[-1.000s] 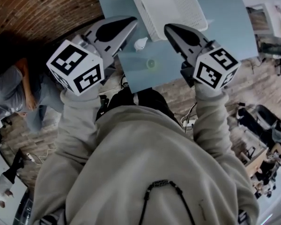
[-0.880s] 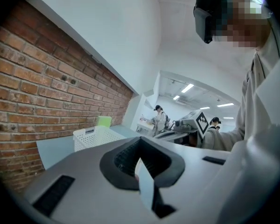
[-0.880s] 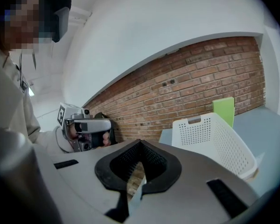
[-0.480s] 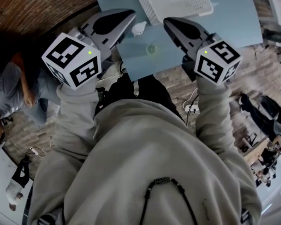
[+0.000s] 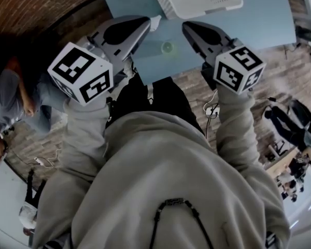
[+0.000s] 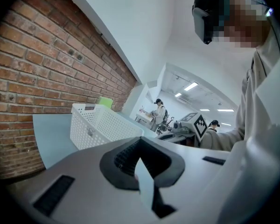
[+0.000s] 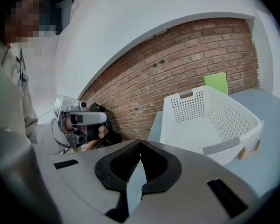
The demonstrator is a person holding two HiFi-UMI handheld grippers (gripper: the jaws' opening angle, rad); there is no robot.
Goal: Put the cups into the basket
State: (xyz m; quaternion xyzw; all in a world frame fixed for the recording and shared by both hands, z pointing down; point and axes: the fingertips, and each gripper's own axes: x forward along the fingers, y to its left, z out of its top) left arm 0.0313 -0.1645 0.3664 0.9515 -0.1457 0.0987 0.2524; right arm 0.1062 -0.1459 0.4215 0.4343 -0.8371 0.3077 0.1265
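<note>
The jaws of the left gripper [image 6: 140,143] are closed tip to tip with nothing between them, and the jaws of the right gripper [image 7: 140,146] are pressed together the same way, empty. In the head view the left gripper [image 5: 146,21] points toward 1 o'clock and the right gripper [image 5: 185,27] toward 11 o'clock, both held over the near part of the pale blue table [image 5: 264,19] and apart from each other. A white cup [image 5: 155,23] sits on the table just beside the left gripper's tip, at its 3 o'clock; whether the two touch cannot be told. A small green cup [image 5: 167,47] stands on the table between the two grippers, at about 5 o'clock from the white cup and 7 o'clock from the right gripper's tip. The white perforated basket [image 5: 197,1] lies beyond both cups at 12 o'clock, its near wall close to both tips. In the left gripper view it stands at 10 o'clock from the jaws, before a brick wall [image 6: 37,69]; in the right gripper view it is at 2 o'clock, with a green card [image 7: 216,83] behind it
</note>
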